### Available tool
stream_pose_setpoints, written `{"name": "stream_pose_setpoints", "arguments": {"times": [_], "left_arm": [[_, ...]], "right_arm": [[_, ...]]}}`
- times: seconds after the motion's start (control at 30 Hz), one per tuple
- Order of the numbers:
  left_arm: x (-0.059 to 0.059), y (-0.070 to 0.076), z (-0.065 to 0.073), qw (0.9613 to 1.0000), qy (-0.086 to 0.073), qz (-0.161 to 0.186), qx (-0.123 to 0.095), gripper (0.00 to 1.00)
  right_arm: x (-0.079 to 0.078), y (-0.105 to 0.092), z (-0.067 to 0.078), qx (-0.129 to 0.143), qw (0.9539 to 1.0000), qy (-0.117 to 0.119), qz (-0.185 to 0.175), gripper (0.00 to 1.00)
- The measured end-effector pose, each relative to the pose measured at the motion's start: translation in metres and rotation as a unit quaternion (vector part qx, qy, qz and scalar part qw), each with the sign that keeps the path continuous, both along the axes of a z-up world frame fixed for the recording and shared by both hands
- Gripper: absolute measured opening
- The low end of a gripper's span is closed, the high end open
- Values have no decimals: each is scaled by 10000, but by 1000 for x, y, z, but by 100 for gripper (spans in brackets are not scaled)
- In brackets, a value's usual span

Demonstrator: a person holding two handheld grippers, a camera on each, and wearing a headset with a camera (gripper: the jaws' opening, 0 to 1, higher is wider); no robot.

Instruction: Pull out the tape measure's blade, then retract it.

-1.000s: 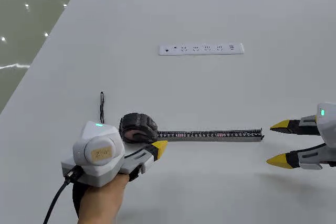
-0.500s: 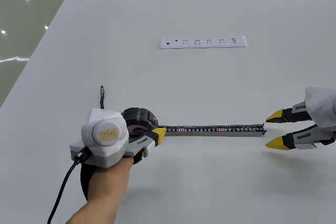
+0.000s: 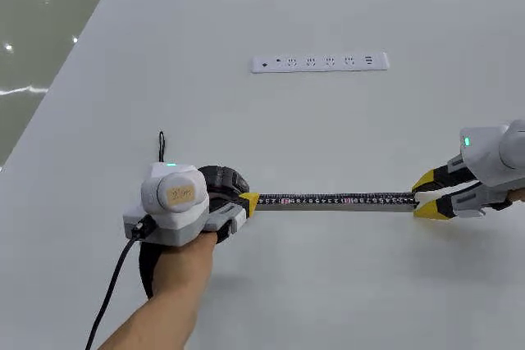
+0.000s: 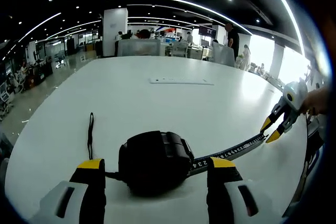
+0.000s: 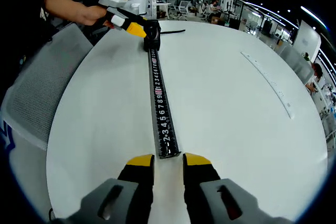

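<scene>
The black tape measure case [image 3: 221,186] lies on the white table, its blade [image 3: 336,200] drawn out flat to the right. My left gripper [image 3: 231,201] straddles the case [image 4: 155,161]; its yellow fingertips [image 4: 92,164] stand on either side with small gaps, so it is open. My right gripper [image 3: 425,196] sits at the blade's free end. Its jaws are narrowed but still apart, and the blade's end [image 5: 168,151] lies just ahead of the gap between the tips [image 5: 168,160].
A white power strip [image 3: 320,62] lies further back on the table. The case's black wrist strap [image 3: 161,149] trails behind it. The table's left edge [image 3: 66,79] drops to a glossy floor. A black cable [image 3: 115,284] hangs from the left gripper.
The right gripper has moved left to the blade's end and its jaws have narrowed. The left gripper has moved forward until its jaws straddle the case.
</scene>
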State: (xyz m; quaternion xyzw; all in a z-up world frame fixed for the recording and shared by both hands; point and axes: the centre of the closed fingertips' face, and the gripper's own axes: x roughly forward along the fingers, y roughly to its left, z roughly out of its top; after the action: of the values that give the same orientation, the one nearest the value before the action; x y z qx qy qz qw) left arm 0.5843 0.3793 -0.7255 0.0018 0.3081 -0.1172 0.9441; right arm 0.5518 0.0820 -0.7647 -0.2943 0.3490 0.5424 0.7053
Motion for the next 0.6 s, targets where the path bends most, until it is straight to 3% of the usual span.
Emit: {"name": "stream_pose_setpoints", "arguments": {"times": [0.2,0.6], "left_arm": [[2,0,0,10000,-11,5,4,75],[5,4,-6,9998,60,189,-4,73]], "right_arm": [[1,3,-1,92,9999,86,-88,15],[2,5,-1,19,9999,-94,74,13]]}}
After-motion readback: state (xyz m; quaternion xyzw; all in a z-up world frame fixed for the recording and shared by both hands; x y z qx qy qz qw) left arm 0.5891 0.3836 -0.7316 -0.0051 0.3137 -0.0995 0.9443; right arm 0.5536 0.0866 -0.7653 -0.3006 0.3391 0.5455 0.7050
